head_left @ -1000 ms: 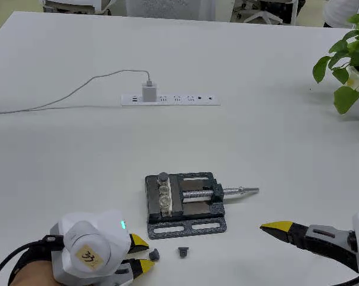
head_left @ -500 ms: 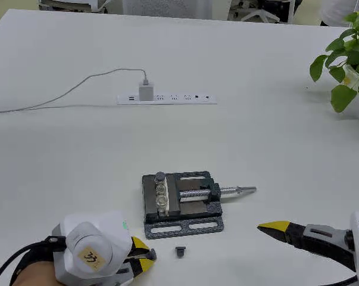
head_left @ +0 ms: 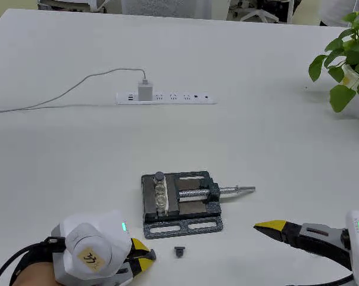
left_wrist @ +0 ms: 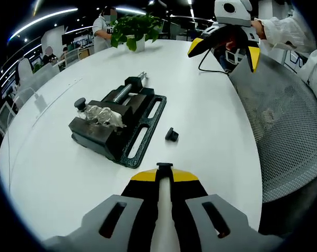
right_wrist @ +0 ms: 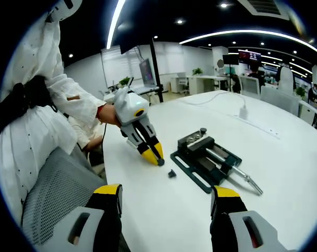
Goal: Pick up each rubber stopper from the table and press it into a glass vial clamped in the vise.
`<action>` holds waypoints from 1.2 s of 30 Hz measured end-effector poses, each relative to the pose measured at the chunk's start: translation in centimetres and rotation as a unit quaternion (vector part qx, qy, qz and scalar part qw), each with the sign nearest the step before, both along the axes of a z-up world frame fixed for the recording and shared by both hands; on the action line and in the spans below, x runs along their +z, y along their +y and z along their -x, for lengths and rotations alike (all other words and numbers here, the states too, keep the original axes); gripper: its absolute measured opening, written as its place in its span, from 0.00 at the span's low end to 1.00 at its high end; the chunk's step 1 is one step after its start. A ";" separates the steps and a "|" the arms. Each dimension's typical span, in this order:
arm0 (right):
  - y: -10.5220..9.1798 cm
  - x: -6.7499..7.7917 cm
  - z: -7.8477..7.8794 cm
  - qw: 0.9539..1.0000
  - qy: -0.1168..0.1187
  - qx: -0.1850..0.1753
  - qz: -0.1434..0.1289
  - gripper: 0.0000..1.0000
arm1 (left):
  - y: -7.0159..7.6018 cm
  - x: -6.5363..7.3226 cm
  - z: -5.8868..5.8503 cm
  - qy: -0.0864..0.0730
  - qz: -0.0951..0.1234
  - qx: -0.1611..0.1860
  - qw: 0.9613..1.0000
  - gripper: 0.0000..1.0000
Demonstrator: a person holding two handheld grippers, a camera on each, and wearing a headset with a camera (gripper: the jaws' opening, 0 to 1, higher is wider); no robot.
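Currently the left gripper (left_wrist: 164, 176) is clamped on a small dark rubber stopper (left_wrist: 164, 166) near the black metal vise (left_wrist: 108, 137), right gripper (right_wrist: 166, 190) jaws apart, idle; next, probably carry it over an open clear glass vial (left_wrist: 100, 113) and press down.

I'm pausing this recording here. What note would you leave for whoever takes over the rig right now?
Left gripper: shut on a stopper, near the vise.
Right gripper: open, holding nothing.
Loose stopper: on the table in front of the vise.
Done: capped vial at one end of the row.
Left: two open vials, for the held and loose stoppers.
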State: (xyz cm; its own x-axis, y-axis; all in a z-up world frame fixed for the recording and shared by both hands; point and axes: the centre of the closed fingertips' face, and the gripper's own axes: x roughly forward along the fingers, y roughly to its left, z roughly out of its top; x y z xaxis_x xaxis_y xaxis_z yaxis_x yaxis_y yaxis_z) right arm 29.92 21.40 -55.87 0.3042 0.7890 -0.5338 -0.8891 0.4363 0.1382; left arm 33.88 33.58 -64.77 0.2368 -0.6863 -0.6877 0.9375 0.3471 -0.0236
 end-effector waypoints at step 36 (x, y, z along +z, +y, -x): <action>5.4 10.9 -2.7 0.993 -0.042 0.003 -0.107 0.46 | -2.1 16.6 0.4 -0.080 0.145 0.032 0.986 0.04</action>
